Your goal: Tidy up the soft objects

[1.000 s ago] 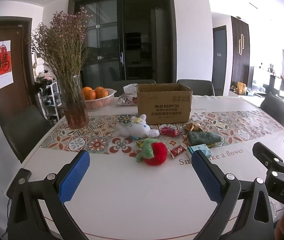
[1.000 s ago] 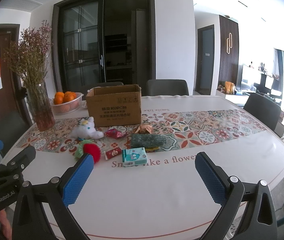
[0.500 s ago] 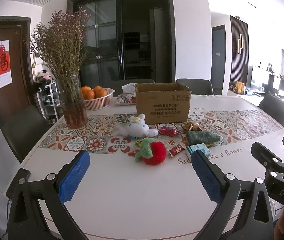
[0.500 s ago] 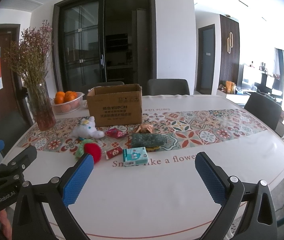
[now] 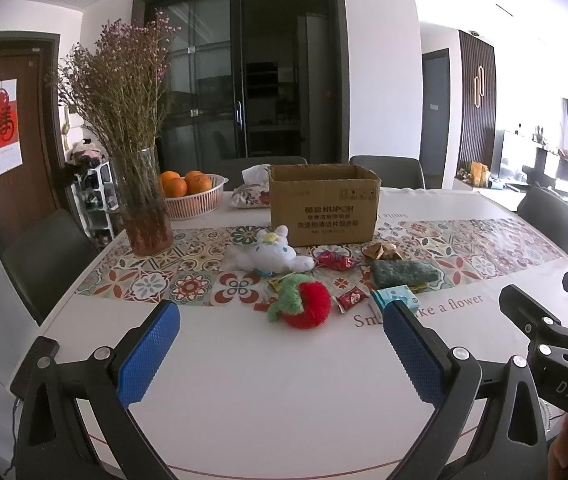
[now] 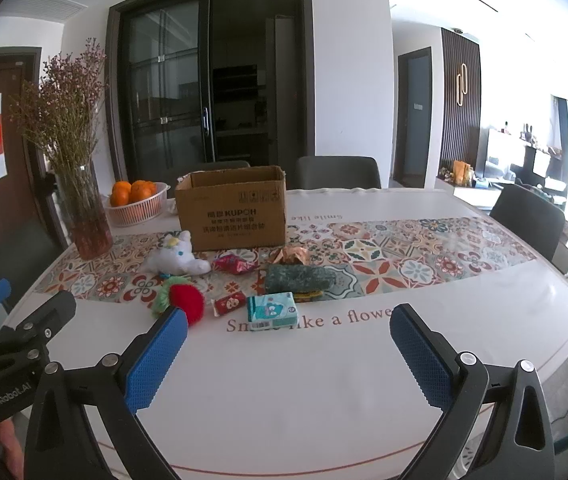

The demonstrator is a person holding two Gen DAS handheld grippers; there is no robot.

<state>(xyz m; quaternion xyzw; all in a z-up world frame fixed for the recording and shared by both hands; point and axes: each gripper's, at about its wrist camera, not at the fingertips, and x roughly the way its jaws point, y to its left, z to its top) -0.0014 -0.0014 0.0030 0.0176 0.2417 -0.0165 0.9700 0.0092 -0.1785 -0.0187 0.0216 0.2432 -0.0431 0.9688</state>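
Risk noted: with both the left gripper [image 5: 280,344] and right gripper [image 6: 286,350] held wide open and empty, candy wrappers [image 5: 351,299] crowding the strawberry plush [image 5: 304,306] mid-bench could be pinched along with it.

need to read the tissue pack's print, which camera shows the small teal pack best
The right wrist view. There the teal tissue pack lies whole and unblocked between the open fingers of the right gripper. In the left wrist view, one finger of the left gripper covers the pack's near edge.
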